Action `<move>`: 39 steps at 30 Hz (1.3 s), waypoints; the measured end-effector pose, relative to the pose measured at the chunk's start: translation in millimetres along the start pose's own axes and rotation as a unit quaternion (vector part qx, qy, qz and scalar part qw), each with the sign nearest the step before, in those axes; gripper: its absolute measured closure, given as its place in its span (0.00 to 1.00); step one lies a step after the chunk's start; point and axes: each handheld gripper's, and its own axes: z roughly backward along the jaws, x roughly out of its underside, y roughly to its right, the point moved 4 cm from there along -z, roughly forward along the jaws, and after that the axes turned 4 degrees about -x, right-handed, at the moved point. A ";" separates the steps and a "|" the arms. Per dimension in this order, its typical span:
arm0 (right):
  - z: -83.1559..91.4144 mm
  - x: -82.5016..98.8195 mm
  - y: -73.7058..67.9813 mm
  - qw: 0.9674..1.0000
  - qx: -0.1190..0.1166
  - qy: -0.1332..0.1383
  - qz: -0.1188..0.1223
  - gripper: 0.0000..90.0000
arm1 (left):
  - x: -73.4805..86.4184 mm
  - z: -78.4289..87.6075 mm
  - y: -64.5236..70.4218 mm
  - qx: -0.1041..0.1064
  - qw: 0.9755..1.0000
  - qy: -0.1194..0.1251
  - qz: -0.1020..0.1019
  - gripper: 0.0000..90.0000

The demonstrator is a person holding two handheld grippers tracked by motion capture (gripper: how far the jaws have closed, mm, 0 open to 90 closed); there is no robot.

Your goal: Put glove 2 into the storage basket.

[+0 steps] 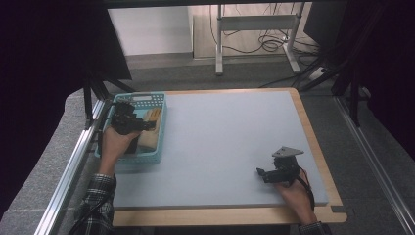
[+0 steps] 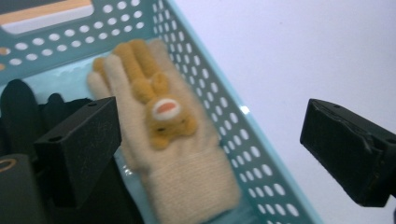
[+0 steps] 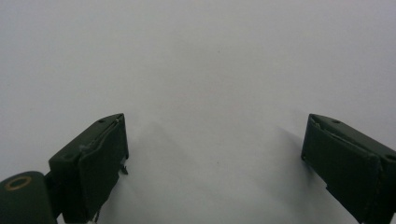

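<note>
A teal perforated basket (image 1: 160,103) (image 2: 243,140) stands at the left of the table. In it lies a cream knitted glove (image 1: 148,140) (image 2: 187,182) with an orange animal figure (image 2: 163,112) on its back. Beside the glove there is something black (image 2: 18,105). My left gripper (image 1: 148,125) (image 2: 210,112) hovers over the basket, open, jaws wide apart above the glove and the basket's wall, gripping nothing. My right gripper (image 1: 261,173) (image 3: 215,121) rests near the front right of the pale mat, open, with bare mat between its jaws.
The pale blue-grey mat (image 1: 220,137) covers a wooden table whose edge (image 1: 220,215) shows at the front and right. A metal rail (image 1: 73,166) runs along the left side. Behind the table stand desk legs (image 1: 219,44) and loose cables (image 1: 271,44) on the floor.
</note>
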 end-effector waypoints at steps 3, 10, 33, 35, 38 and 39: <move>0.0 0.0 0.0 1.000 0.000 0.000 0.000 0.07 | -0.5 -0.2 8.2 0.002 1.000 0.002 -0.012 0.06; 0.0 0.0 0.0 1.000 0.000 0.000 0.000 0.07 | -1.4 -1.8 21.4 0.005 1.000 0.004 -0.030 0.04; 0.0 0.0 0.0 1.000 0.000 0.000 0.000 0.07 | 1.5 -4.4 75.7 0.033 0.996 0.034 -0.079 0.01; 0.0 0.0 0.0 1.000 0.000 0.000 0.000 0.08 | 2.5 -5.5 77.8 0.034 0.996 0.034 -0.081 0.01; 0.0 0.0 -0.1 1.000 0.000 0.000 0.000 0.08 | 5.5 -9.2 85.0 0.039 0.995 0.036 -0.085 0.01; 0.0 0.0 0.0 1.000 0.000 0.000 0.001 0.07 | 6.3 -10.3 87.3 0.042 0.995 0.037 -0.087 0.01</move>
